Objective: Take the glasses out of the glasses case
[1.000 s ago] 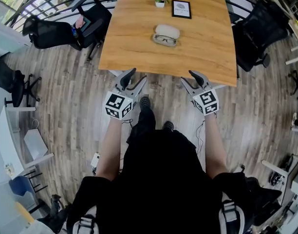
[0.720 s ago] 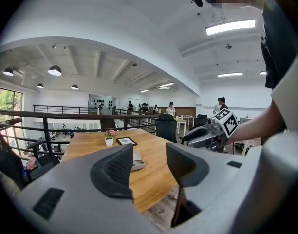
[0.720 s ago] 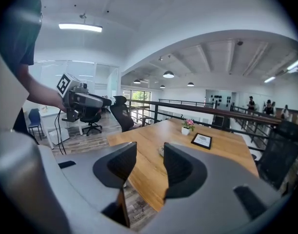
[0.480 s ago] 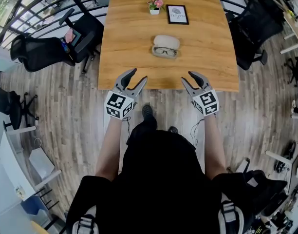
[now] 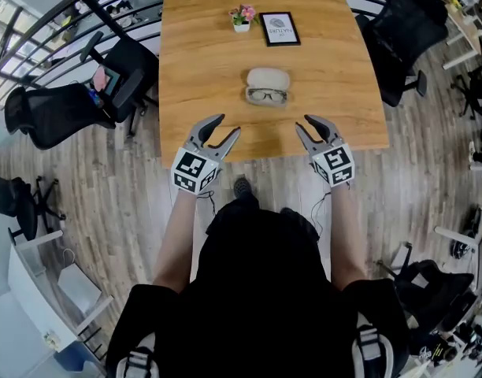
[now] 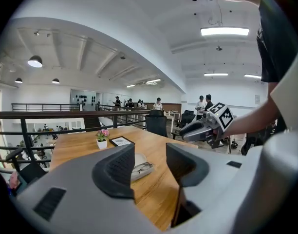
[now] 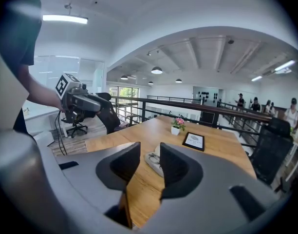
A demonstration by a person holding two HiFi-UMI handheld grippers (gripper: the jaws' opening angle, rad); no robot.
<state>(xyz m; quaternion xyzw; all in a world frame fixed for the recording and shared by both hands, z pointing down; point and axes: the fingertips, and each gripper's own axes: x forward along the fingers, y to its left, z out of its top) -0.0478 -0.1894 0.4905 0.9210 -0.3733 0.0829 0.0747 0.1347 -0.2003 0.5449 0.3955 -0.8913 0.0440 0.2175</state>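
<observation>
Where the wooden table [image 5: 194,69] gives way to plank floor on the left, two black office chairs [image 5: 107,73] stand beside a railing. Next comes the left gripper [image 5: 226,126], held over the table's near edge with its jaws wide apart and nothing between them. Its own view looks through the gap at the glasses case further up the table. Toward the table's far side, a small white pot of pink flowers [image 5: 241,16] sits just left of a black picture frame [image 5: 279,28]. At the table's middle lies the pale glasses case [image 5: 268,77], open, with the dark-rimmed glasses [image 5: 266,95] resting in its nearer half. The case is well apart from both grippers and roughly midway between them from side to side. Right of it, the right gripper [image 5: 307,124] is also held over the near edge. Its jaws have just been closing and now stand a narrow way apart, clamped on nothing, and only the glasses further off show through the slot in its view. A third chair [image 5: 402,30] stands past the table's right edge.
</observation>
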